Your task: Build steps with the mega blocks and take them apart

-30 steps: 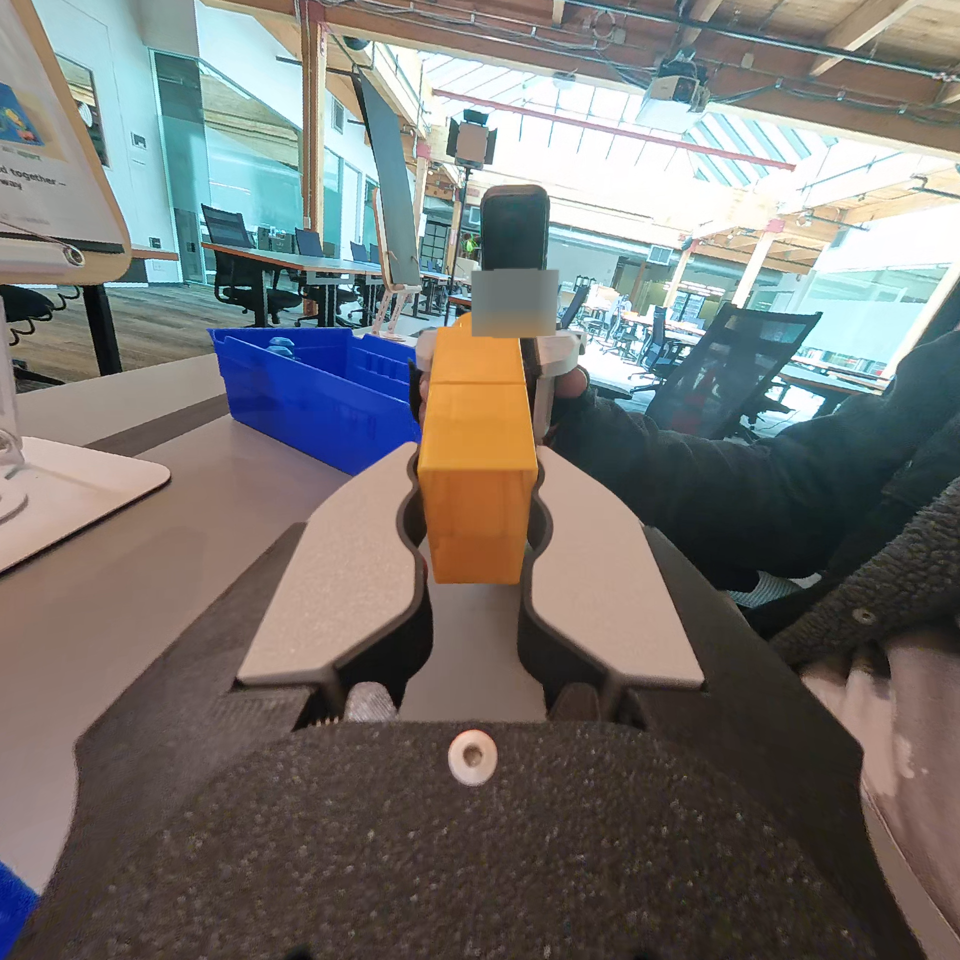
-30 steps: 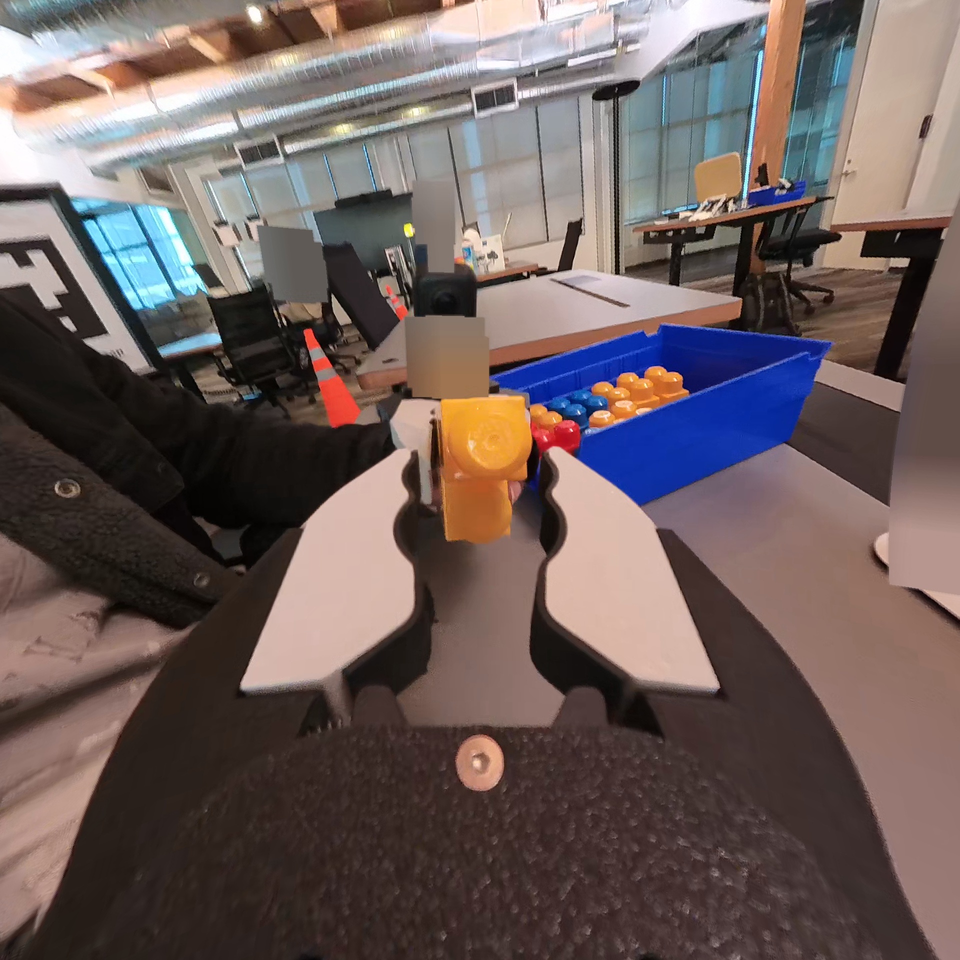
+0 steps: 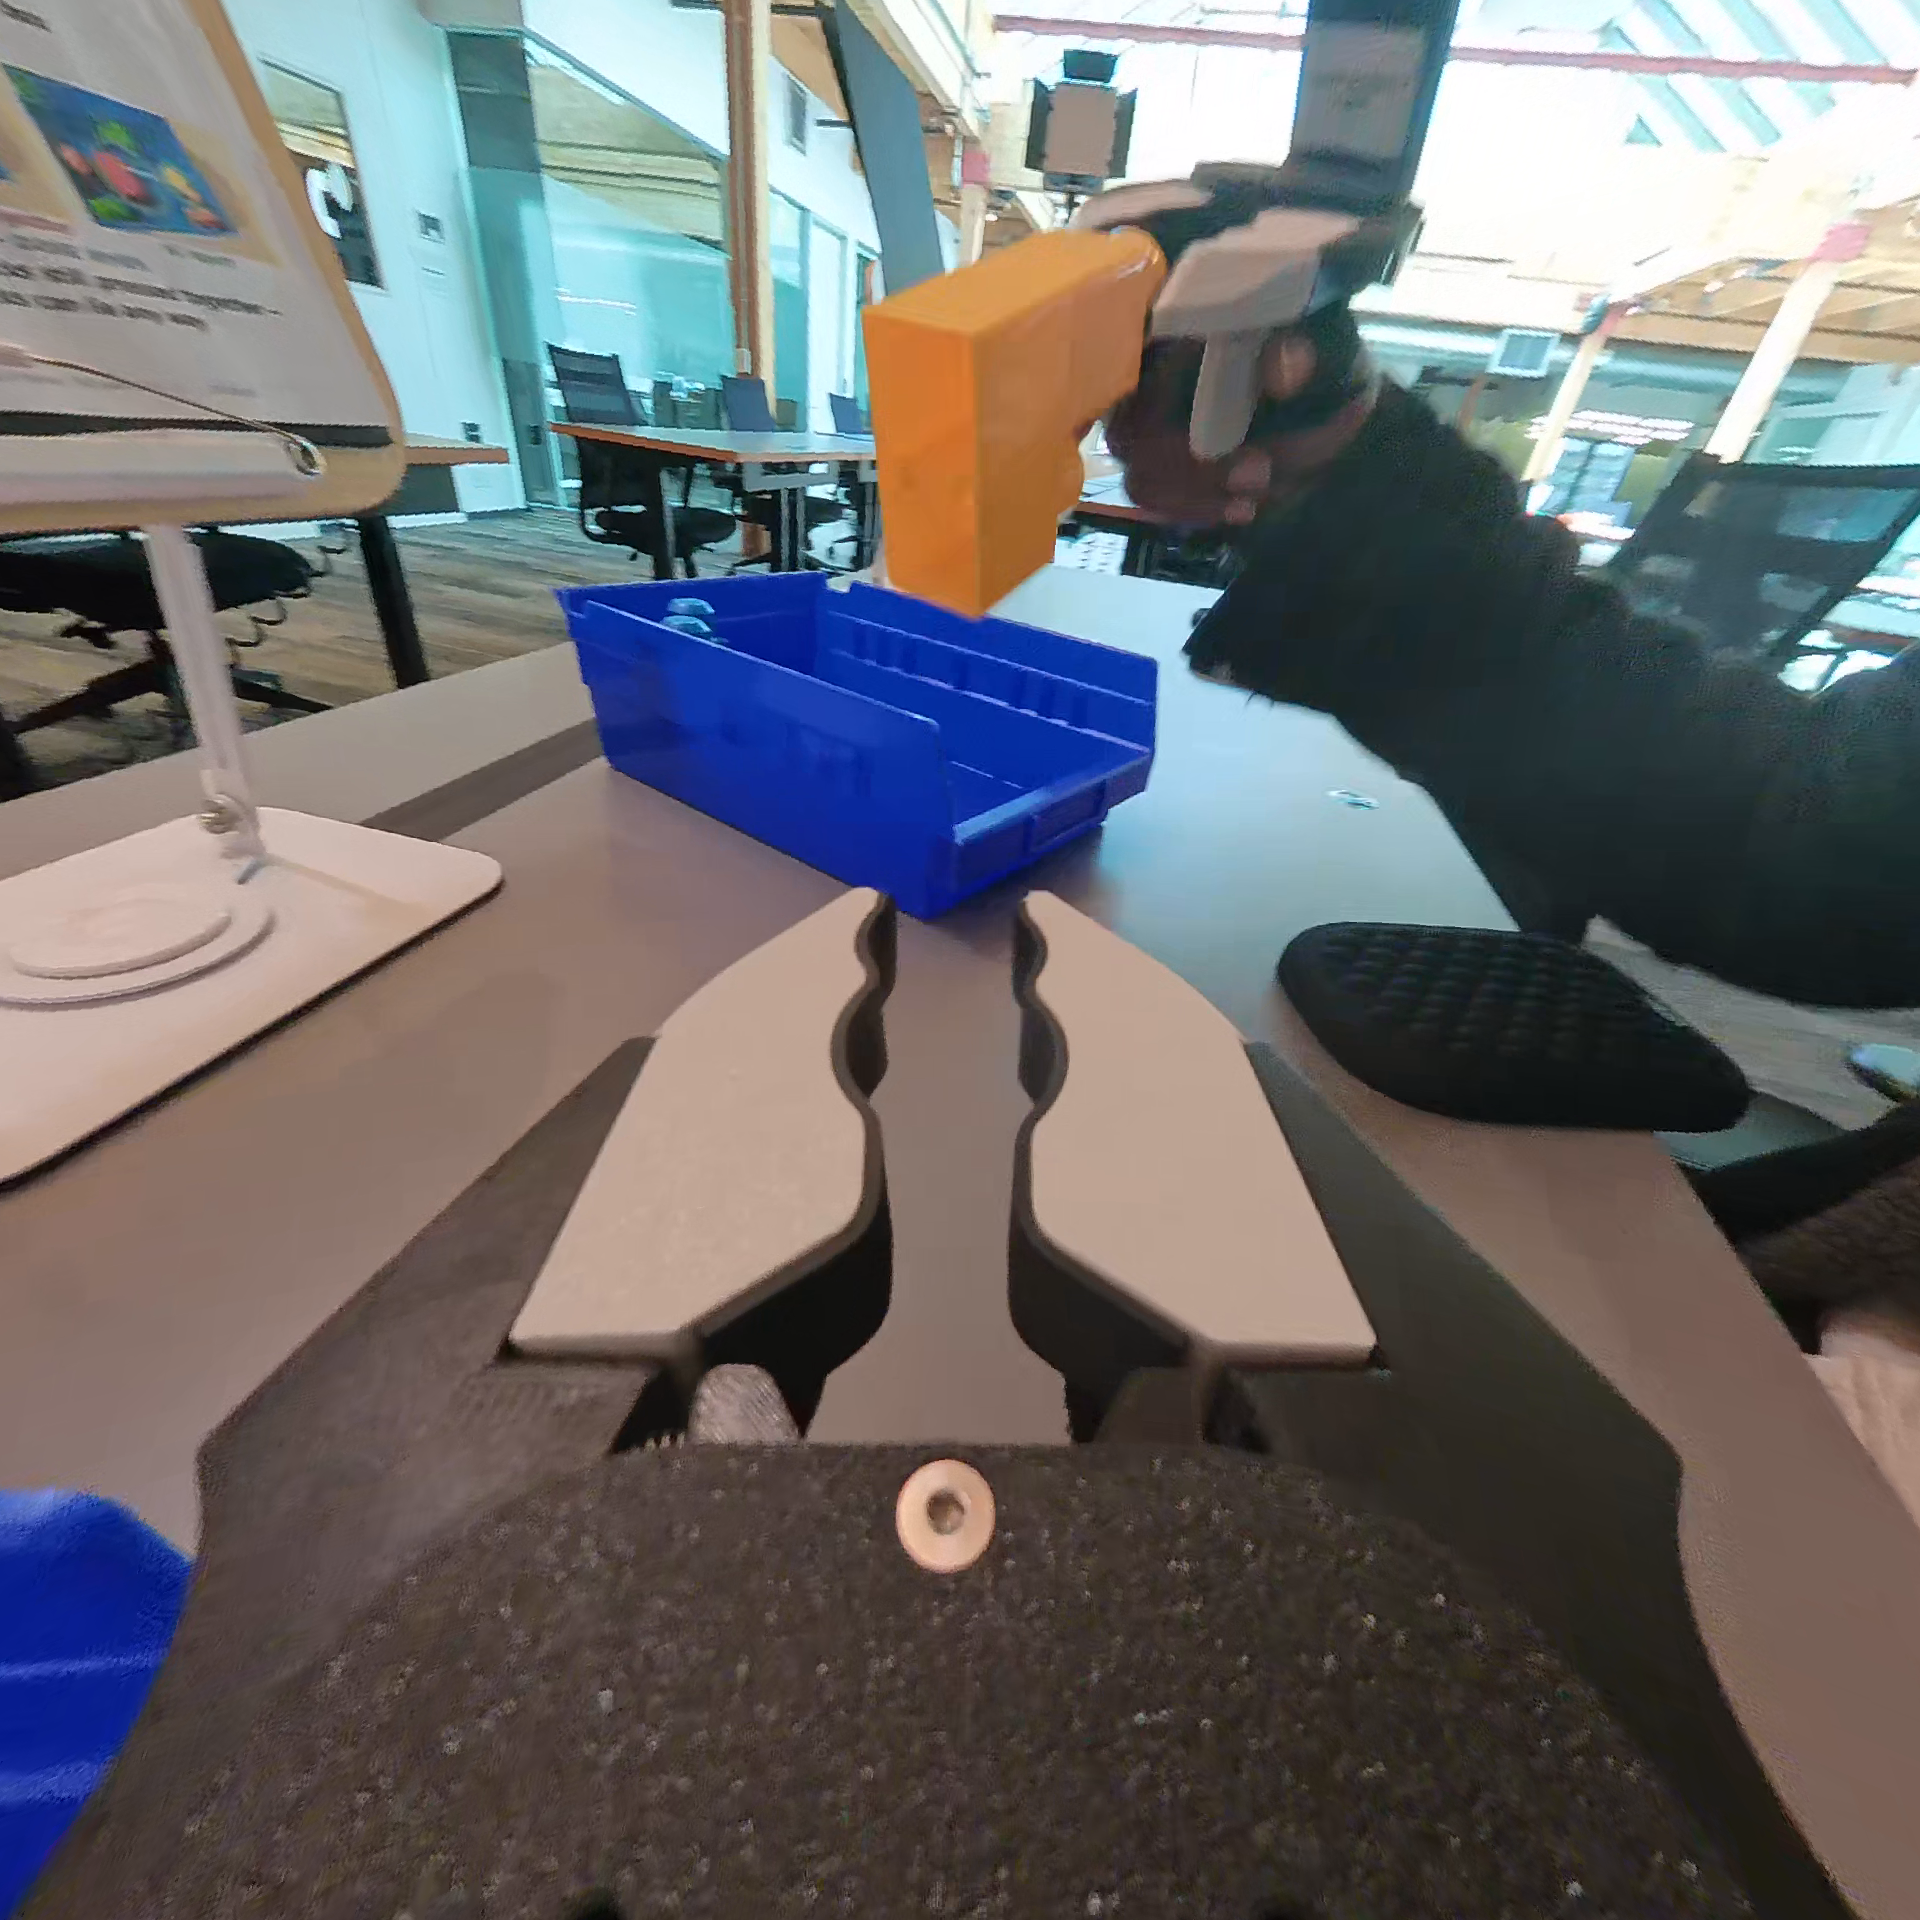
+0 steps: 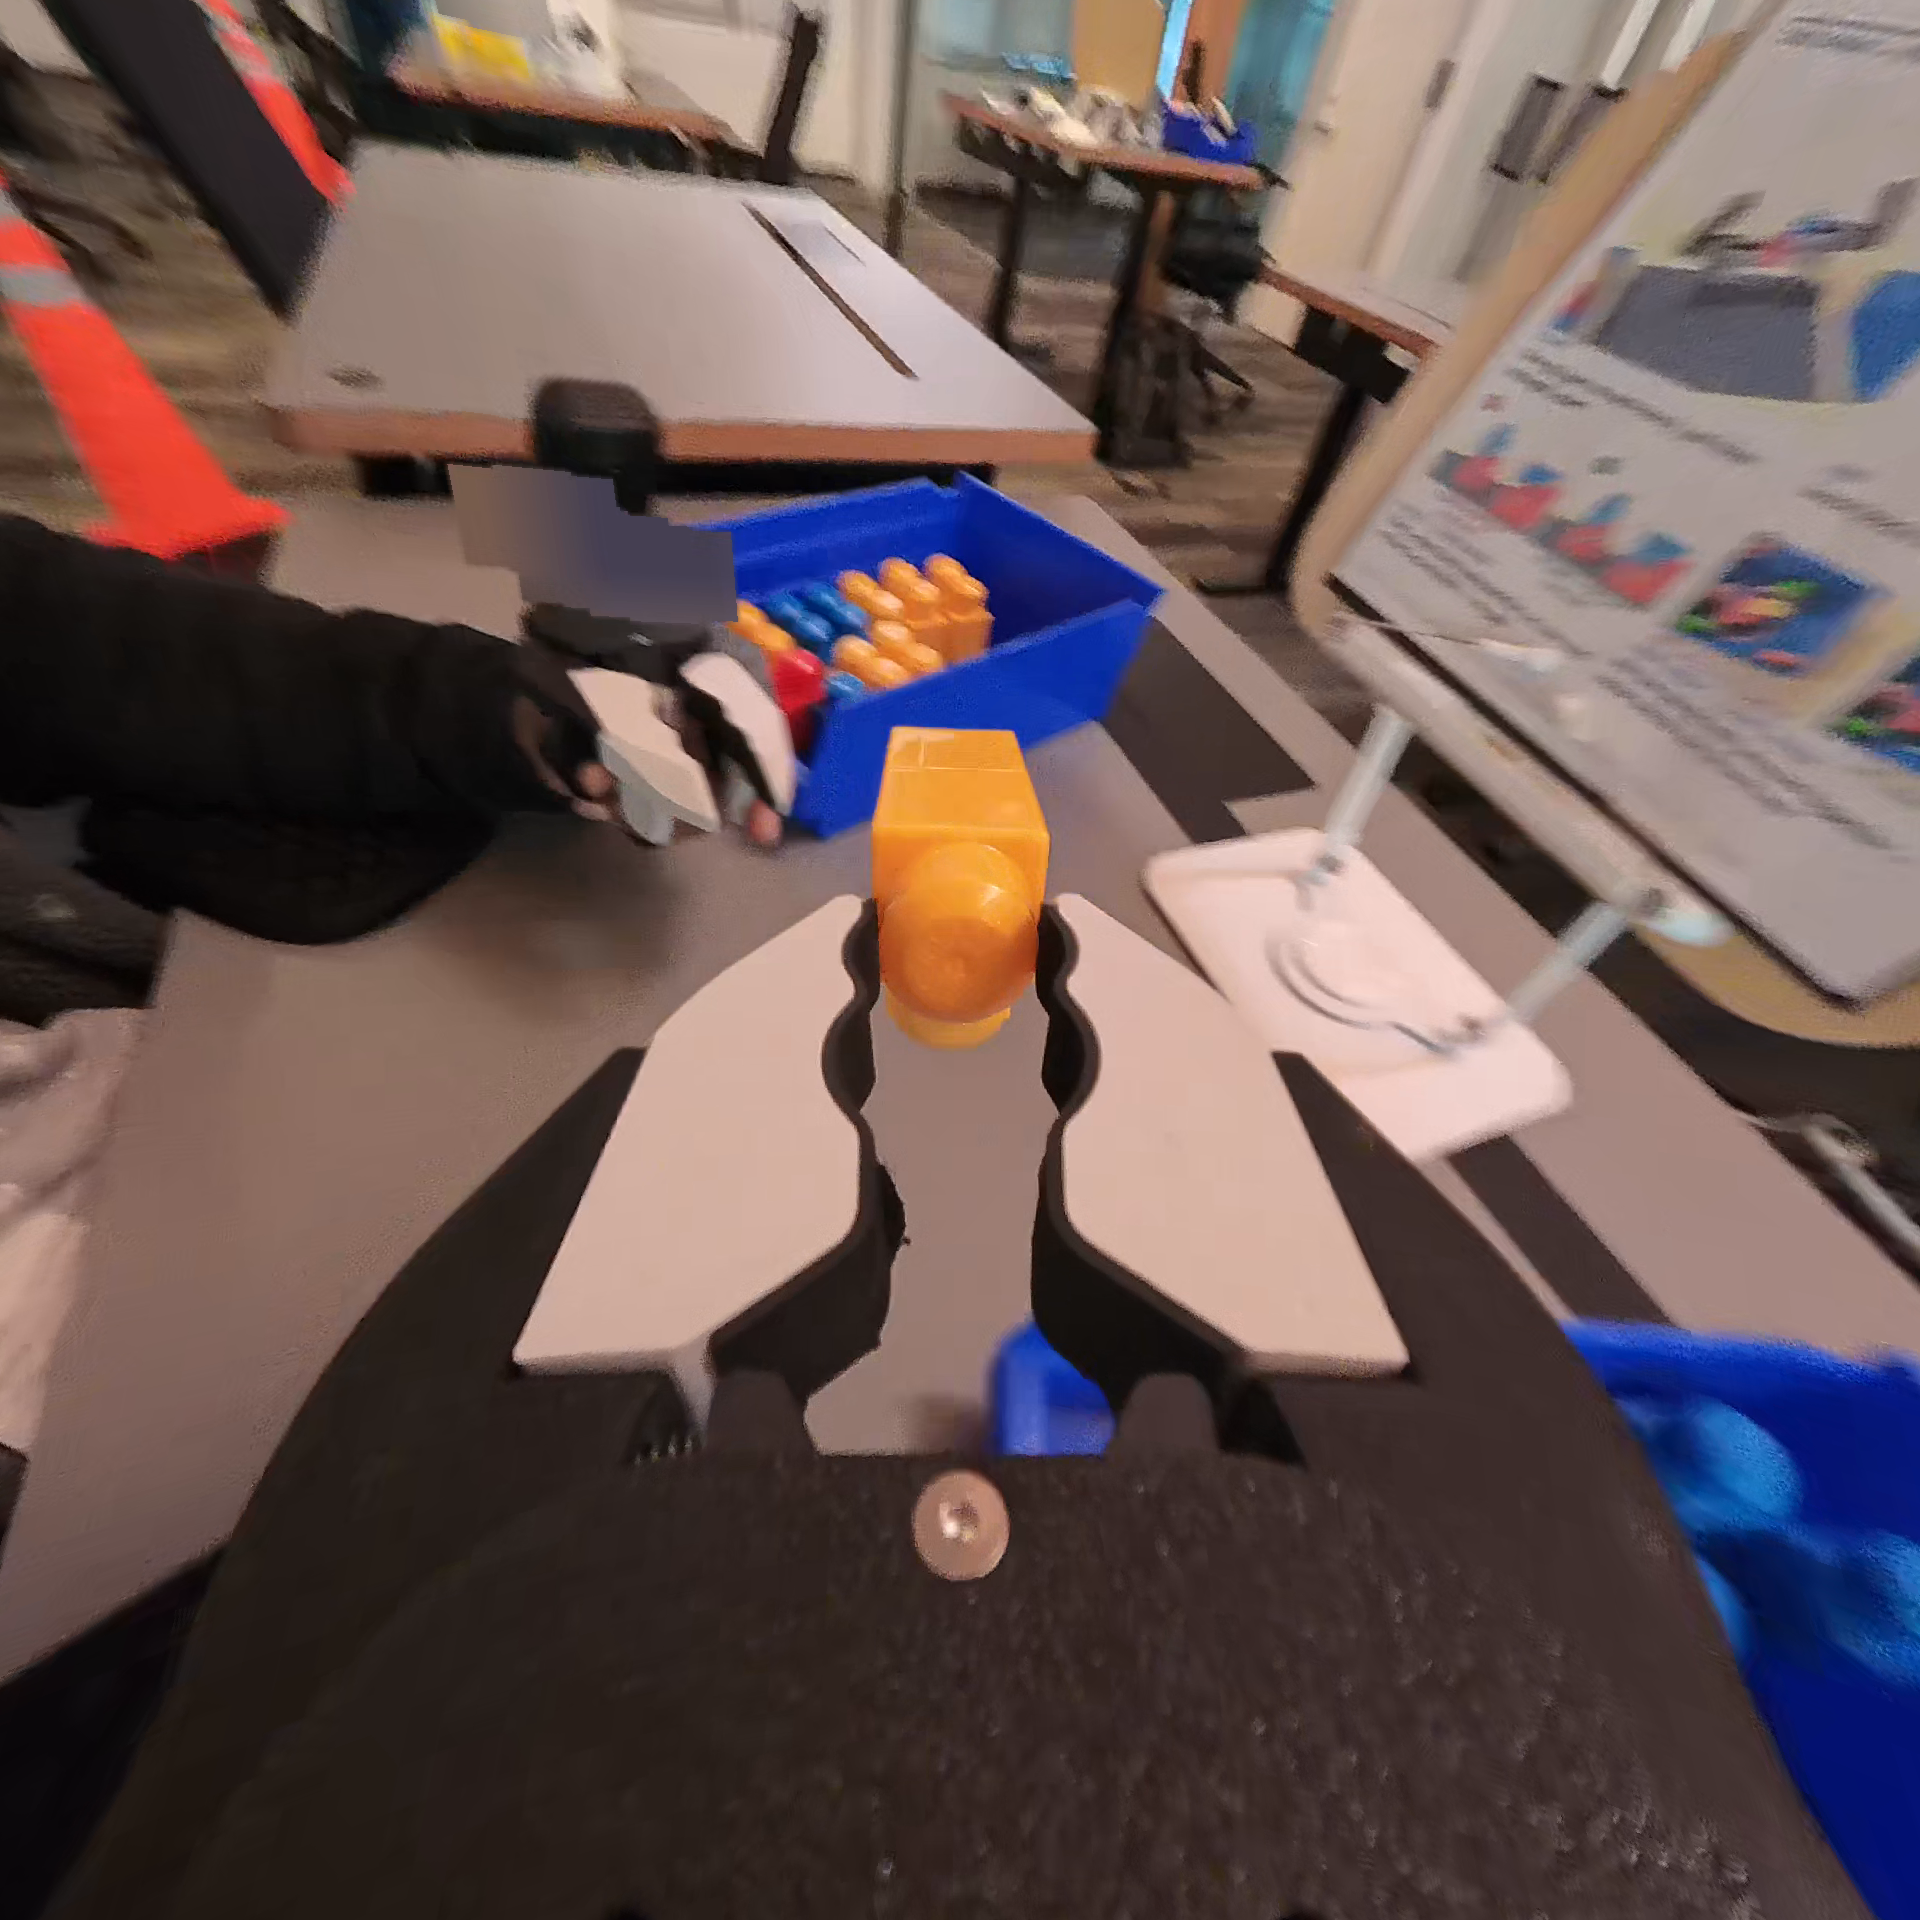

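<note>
The orange plastic mega block piece point(image 4: 958, 831) sits clamped by its rounded stud between the tips of the right tongs point(image 4: 951, 935), held in the air above the grey bench point(image 4: 416, 1039). The left tongs point(image 3: 951, 914) are parted slightly with nothing between them, low over the bench and pointing at the blue plastic bin point(image 3: 862, 748), well apart from the block.

Bright daylight from skylights point(image 3: 1558, 125) overexposes the ceiling ahead of the left gripper; right view is motion-blurred throughout, wide-angle distortion bending both pictures' edges.
</note>
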Action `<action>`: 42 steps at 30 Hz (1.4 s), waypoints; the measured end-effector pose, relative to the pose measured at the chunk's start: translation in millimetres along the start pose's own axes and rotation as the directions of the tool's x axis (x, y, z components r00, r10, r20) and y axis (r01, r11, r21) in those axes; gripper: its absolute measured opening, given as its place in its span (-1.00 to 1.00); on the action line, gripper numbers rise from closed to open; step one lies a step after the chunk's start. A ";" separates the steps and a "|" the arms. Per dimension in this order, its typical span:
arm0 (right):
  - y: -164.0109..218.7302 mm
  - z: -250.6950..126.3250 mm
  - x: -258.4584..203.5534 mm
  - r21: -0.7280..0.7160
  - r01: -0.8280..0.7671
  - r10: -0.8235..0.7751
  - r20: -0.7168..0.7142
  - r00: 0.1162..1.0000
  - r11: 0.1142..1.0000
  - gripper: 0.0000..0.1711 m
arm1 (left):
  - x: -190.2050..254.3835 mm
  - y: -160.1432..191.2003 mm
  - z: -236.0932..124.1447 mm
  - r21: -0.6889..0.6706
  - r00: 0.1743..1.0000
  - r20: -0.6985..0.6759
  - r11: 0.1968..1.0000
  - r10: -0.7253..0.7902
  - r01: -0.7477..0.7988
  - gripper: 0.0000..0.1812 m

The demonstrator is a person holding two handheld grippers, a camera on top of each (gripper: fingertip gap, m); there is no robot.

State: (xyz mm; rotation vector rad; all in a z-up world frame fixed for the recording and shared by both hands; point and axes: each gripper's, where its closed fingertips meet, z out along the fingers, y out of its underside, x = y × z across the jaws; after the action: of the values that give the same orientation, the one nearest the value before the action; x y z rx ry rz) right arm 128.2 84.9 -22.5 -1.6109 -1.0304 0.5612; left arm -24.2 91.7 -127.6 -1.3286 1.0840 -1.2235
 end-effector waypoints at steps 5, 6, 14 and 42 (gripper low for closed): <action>8.0 -43.1 68.1 -0.311 0.029 -0.090 -0.183 0.979 0.950 -0.66 | -8.0 -5.2 -3.1 0.028 0.997 0.073 0.999 0.037 -0.039 -1.00; 14.5 -48.6 80.5 -0.378 0.016 -0.097 -0.198 0.975 0.926 -0.66 | -11.0 -6.7 -4.0 0.031 0.994 0.098 0.998 0.043 -0.047 -1.00; 111.2 -50.4 141.8 -0.764 -0.112 -0.042 -0.178 0.983 0.636 -0.66 | -32.3 -15.2 -13.3 0.063 0.956 0.280 0.992 0.085 -0.106 -1.00; 190.8 11.3 180.8 -0.915 0.009 -0.081 -0.026 0.996 0.403 -0.62 | -44.8 -4.9 -12.1 0.019 0.917 0.371 0.986 0.144 -0.163 -1.00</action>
State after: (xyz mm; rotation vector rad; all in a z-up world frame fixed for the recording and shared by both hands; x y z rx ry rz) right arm 275.1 237.6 -178.5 -2.5371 -1.4518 -0.2238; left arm -40.3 135.5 -127.7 -1.3418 0.8625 -0.8353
